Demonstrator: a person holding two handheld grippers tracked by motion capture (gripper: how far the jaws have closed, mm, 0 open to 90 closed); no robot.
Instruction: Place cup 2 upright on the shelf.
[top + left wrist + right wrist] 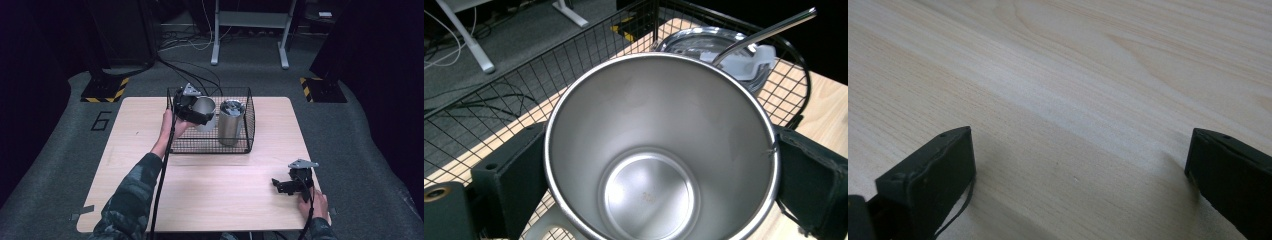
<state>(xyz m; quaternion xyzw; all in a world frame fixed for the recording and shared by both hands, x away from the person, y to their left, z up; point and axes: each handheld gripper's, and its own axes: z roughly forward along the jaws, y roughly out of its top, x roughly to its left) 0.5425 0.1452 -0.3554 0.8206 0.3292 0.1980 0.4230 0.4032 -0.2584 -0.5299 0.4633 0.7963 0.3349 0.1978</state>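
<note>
An empty steel cup point(205, 113) point(659, 155) hangs tilted over the left half of the black wire basket point(245, 145), with my left gripper point(196, 114) point(659, 165) shut on its sides. In the left gripper view I look straight down into its bare bottom, and a white handle shows below its rim. A taller steel tumbler point(231, 122) with a lid and a metal straw point(764, 34) stands upright in the basket's right half. My right gripper point(282, 186) point(1080, 170) rests open near the table's front right, with bare wood between its jaws.
The light wooden table point(210, 195) has free room in front of the basket point(499, 85). Cables point(190, 70) and white desk legs point(216, 35) lie on the grey floor beyond. Yellow-black striped bases point(105, 90) stand at both far corners.
</note>
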